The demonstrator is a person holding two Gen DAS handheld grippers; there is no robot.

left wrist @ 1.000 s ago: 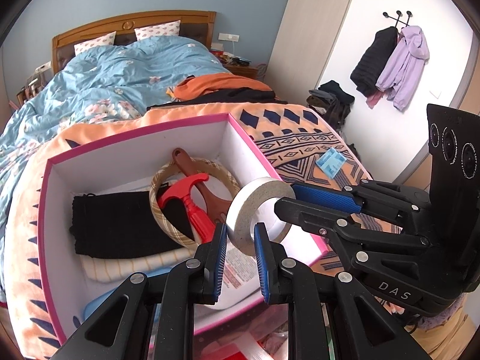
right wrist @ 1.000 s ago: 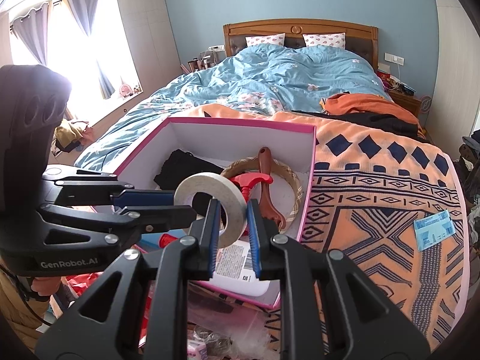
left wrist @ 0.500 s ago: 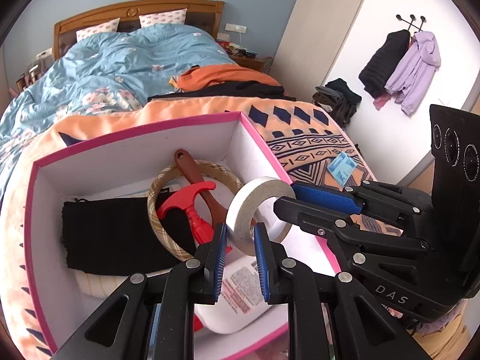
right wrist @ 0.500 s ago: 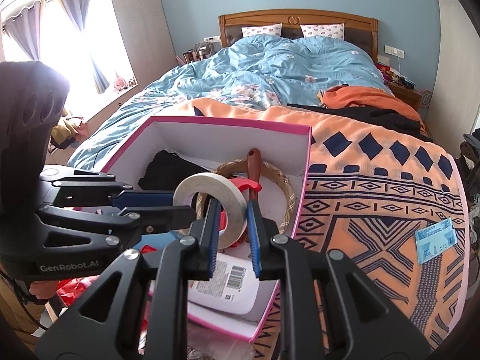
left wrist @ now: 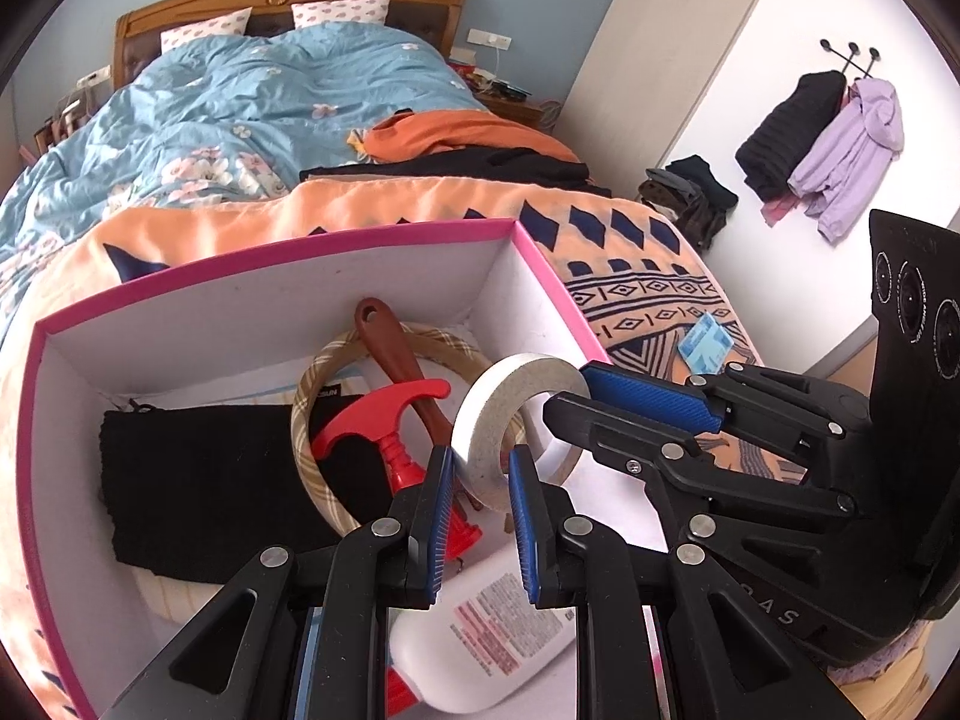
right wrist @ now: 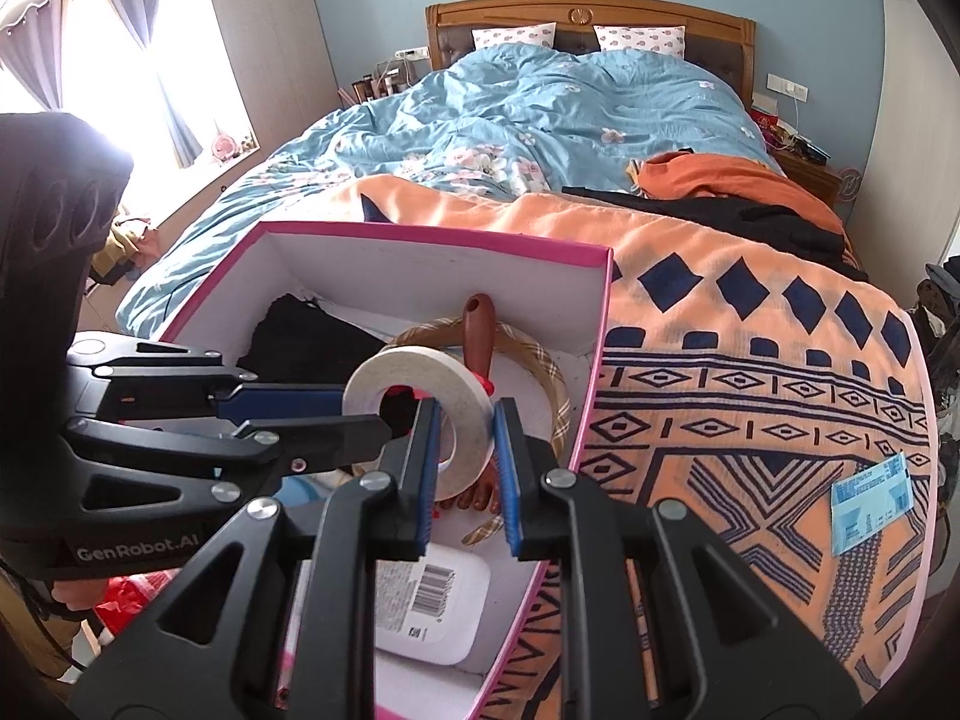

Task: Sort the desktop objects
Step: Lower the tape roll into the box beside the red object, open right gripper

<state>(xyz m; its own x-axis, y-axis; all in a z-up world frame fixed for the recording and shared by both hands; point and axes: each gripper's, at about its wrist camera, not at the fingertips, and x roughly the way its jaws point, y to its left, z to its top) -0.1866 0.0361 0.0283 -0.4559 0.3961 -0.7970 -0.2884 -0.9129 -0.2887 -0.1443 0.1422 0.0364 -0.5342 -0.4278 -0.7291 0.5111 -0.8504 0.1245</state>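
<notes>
A white tape roll (left wrist: 498, 420) hangs over the pink-rimmed white box (left wrist: 270, 294), held by both grippers at once. My left gripper (left wrist: 480, 474) is shut on the roll's near edge. My right gripper (right wrist: 465, 438) is shut on its other side; the roll also shows in the right wrist view (right wrist: 414, 396). In the box lie a black cloth (left wrist: 204, 480), a woven ring (left wrist: 318, 396), a brown-handled brush (left wrist: 396, 354), a red-handled tool (left wrist: 390, 420) and a white bottle (left wrist: 480, 636).
The box (right wrist: 594, 360) sits on an orange patterned blanket (right wrist: 750, 360) on a bed. A blue card (right wrist: 870, 504) lies on the blanket to the right. Orange and black clothes (right wrist: 720, 192) lie further back. Coats (left wrist: 828, 138) hang on the wall.
Both grippers have carried the tape roll forward and lower over the box, so the box interior fills more of both views. The grip on the roll is unchanged.
</notes>
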